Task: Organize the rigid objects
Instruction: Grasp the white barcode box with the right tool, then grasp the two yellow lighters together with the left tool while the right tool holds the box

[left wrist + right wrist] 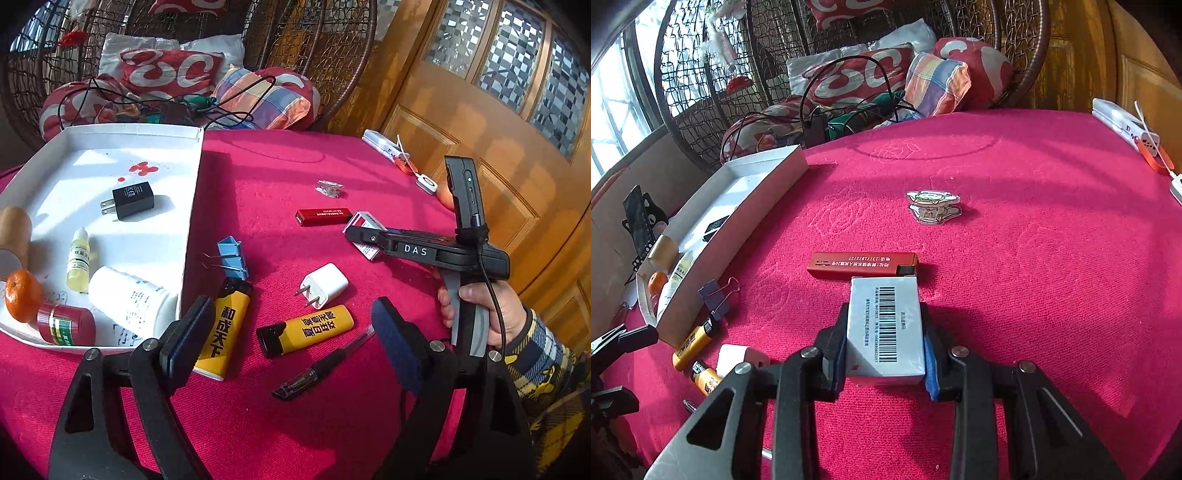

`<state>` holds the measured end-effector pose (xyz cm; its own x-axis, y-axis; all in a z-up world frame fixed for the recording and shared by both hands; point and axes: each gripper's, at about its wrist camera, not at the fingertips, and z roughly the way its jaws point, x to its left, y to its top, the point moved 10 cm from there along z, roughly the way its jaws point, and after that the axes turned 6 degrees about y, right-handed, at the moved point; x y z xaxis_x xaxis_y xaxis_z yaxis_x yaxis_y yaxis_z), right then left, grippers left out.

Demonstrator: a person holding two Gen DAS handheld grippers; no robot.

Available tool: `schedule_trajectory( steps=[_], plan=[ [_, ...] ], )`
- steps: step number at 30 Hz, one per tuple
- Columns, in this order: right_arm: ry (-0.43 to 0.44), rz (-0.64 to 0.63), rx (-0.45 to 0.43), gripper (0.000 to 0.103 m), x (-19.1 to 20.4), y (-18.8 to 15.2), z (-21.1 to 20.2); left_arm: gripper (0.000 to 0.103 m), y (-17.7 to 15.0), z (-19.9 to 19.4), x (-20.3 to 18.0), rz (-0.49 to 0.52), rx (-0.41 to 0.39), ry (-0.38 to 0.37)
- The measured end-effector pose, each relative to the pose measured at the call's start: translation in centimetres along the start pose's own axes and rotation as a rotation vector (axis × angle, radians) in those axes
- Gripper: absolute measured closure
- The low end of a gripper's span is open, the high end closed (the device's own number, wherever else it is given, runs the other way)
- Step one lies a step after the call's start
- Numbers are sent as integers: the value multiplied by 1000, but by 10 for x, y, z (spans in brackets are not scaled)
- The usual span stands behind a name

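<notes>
right has the box, left lining up on a lighter

left wrist: left gripper (291, 343) jaws wide, nothing between the pads, hanging over the two yellow lighters (221, 328) beside the tray (192, 206) wall. tray sits at the table's left edge, already part filled.

right wrist: right gripper (884, 354) jaws narrow, clamped on the white box (886, 325), mid table, just short of the red lighter (862, 264). step looks like pick done; next move needs a lift and carry over the tray wall.

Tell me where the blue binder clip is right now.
In the left wrist view the blue binder clip lies on the red tablecloth, just outside the white tray's right wall and right behind the nearer yellow lighter.
</notes>
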<state>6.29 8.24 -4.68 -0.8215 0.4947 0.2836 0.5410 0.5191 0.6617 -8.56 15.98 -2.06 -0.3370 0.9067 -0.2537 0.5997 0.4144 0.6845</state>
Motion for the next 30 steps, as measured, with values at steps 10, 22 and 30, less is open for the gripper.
schedule_trajectory(
  steps=[10,22,30],
  plan=[
    [15,13,-2,71,-1,2,1,17,-3,7,23,13,6,103],
    [63,59,-14,71,-5,1,-1,18,-1,31,28,26,69,213],
    [71,67,-17,71,-5,1,-1,18,9,40,-5,131,61,218]
  ],
)
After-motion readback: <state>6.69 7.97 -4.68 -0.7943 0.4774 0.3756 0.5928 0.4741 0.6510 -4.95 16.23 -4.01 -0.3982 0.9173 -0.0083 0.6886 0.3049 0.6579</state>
